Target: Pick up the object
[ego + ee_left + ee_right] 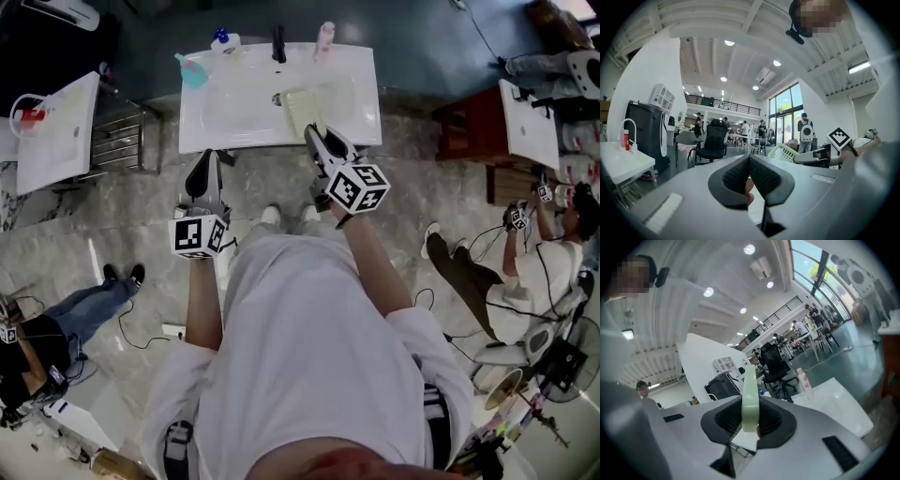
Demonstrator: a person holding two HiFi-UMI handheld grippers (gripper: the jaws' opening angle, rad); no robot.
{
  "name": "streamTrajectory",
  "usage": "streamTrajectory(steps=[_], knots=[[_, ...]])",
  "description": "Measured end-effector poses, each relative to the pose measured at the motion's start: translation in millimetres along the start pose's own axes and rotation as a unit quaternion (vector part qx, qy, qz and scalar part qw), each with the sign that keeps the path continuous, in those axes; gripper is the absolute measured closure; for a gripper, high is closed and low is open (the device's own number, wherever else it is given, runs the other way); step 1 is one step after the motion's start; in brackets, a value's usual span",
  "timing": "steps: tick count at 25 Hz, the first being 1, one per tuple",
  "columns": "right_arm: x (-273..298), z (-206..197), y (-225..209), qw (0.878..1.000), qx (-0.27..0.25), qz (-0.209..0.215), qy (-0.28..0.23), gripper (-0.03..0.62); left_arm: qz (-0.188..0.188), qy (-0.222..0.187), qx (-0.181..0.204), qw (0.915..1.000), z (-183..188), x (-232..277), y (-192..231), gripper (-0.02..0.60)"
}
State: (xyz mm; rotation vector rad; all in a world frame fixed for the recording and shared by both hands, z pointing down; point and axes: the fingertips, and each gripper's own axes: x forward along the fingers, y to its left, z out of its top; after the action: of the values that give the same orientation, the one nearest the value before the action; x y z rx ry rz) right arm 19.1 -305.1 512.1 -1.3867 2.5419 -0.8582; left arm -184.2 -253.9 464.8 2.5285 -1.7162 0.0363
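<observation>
- A person is standing at a white sink counter point(220, 122), holding a gripper in each hand.
- The right gripper point(313, 133) is clamping the thin rim of a pale green basket point(300, 111). Its jaws are standing only slightly apart, with the rim pinched between the pads.
- The basket is hanging in the air over the basin, right of the counter's middle and in front of the tap point(278, 43) at the back edge. It appears to be touching nothing but the pads.
- In the right gripper view the rim point(750, 394) is running upright through the jaws, so the basket is tilting on its edge.
- The left gripper point(206, 157) is hovering at the counter's front edge, left of the basin. Its jaws are resting together with nothing between them.
- Doing the pick-up well, as I am judging it:
  - A grip on one thin edge is inviting the basket to pivot, so squeezing firmly and moving smoothly matters.
  - Rising straight up is avoiding the tap and the bottles point(225, 40) along the back edge.
  - The empty gripper is best staying clear of the basket.
</observation>
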Motion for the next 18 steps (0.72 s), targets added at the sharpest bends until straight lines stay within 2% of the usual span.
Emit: streamTrajectory(steps=[4, 9, 18], knots=[[-11, 28, 20, 0.993, -0.115, -0.007, -0.018, 0.520, -0.027, -0.014, 0.005, 0.9995, 15, 12, -12, 0.583], [-24, 58, 44, 0.972, -0.231, -0.020, -0.049, 0.520, -0.048, -0.028, 0.011, 0.9984, 31, 24, -20, 0.583], [-32, 91, 61, 0.949, -0.301, -0.053, -0.073, 0.522, -0.074, -0.043, 0.034, 0.9957, 58, 35, -29, 0.583]])
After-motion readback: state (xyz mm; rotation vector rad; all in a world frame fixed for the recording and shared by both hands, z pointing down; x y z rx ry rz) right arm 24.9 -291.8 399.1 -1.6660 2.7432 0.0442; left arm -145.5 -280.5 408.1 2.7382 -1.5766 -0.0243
